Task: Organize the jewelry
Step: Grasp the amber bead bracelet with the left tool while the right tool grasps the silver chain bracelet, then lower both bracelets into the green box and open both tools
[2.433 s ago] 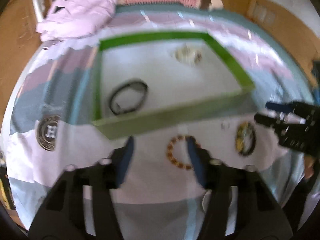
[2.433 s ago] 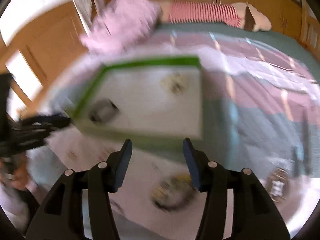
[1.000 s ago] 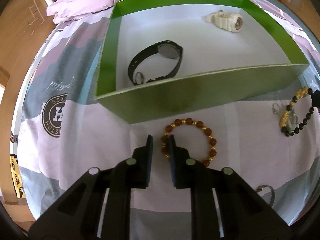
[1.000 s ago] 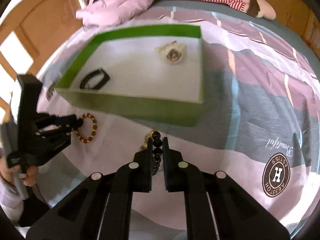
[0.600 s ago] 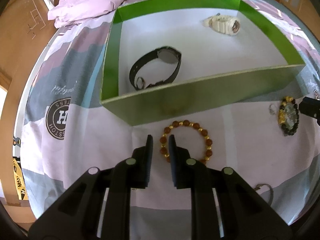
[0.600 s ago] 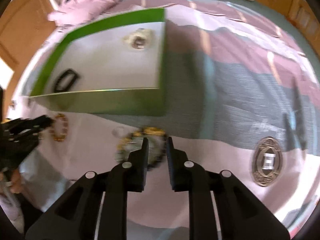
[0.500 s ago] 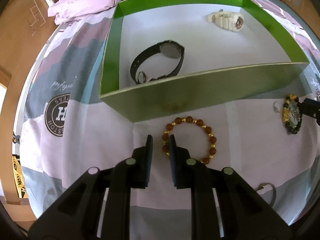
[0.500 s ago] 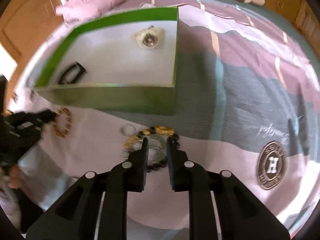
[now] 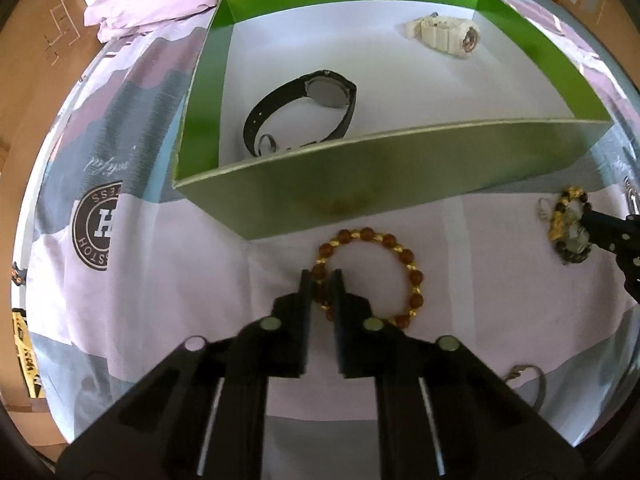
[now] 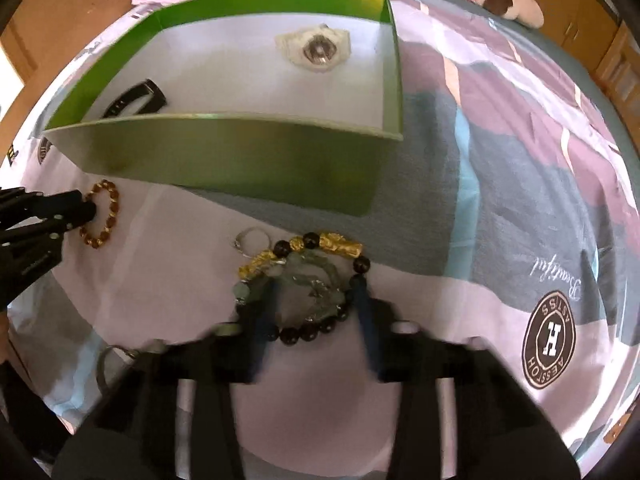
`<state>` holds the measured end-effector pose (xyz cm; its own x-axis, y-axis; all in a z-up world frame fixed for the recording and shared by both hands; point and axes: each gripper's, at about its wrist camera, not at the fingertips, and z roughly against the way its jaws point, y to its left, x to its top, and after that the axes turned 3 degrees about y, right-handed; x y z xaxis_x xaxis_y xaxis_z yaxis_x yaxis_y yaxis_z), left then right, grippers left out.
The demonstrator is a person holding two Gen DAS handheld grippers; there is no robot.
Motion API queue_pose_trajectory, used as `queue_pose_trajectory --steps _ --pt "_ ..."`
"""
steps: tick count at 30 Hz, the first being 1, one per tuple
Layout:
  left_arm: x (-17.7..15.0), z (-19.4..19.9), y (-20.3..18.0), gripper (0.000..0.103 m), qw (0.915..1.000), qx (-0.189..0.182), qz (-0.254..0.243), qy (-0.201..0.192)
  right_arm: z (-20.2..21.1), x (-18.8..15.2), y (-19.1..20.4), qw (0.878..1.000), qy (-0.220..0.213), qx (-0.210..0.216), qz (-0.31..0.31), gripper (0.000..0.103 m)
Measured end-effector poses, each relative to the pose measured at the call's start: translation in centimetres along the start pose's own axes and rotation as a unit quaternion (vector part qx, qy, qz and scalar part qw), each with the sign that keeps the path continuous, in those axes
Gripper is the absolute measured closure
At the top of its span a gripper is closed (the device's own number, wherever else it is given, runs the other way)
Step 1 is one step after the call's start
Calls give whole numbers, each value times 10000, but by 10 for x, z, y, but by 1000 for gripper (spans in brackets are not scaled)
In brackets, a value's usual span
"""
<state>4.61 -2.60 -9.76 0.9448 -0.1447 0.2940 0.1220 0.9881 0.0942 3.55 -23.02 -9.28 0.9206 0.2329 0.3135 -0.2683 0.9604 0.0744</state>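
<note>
Nearest in the left wrist view, the left gripper [image 9: 321,276] stands with its jaws drawn almost together, pinching the near-left arc of the brown bead bracelet [image 9: 370,274]. The rest of the loop lies flat on the bedsheet [image 9: 140,300], spreading right and away from the fingertips. The left gripper is plainly the nearer one to this bracelet.

In the right wrist view, the right gripper [image 10: 316,292] has its jaws spread wide, one on each side of the black-and-gold bracelet [image 10: 304,280], which lies between them with a greenish piece in its middle. It is blurred, and no grip is evident. A small ring [image 10: 251,239] lies just beyond, to the left.

Beyond both bracelets stands the green box [image 9: 360,196], its near wall directly between the jewelry and the white floor inside. The coming move likely turns on this: each bracelet must go up and over that wall, away from the viewer. Inside lie a black watch [image 9: 304,114] near the left and a white watch [image 9: 444,36] at the far right.
</note>
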Motion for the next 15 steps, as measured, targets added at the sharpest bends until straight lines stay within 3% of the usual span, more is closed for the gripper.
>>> queue_pose_trajectory --steps 4,15 --pt "2 14 6 96 9995 -242 79 -169 11 0 -5 9997 -190 163 -42 99" --pt "11 69 28 96 9909 -1004 400 -798 76 7 -18 9860 -1346 930 -329 99"
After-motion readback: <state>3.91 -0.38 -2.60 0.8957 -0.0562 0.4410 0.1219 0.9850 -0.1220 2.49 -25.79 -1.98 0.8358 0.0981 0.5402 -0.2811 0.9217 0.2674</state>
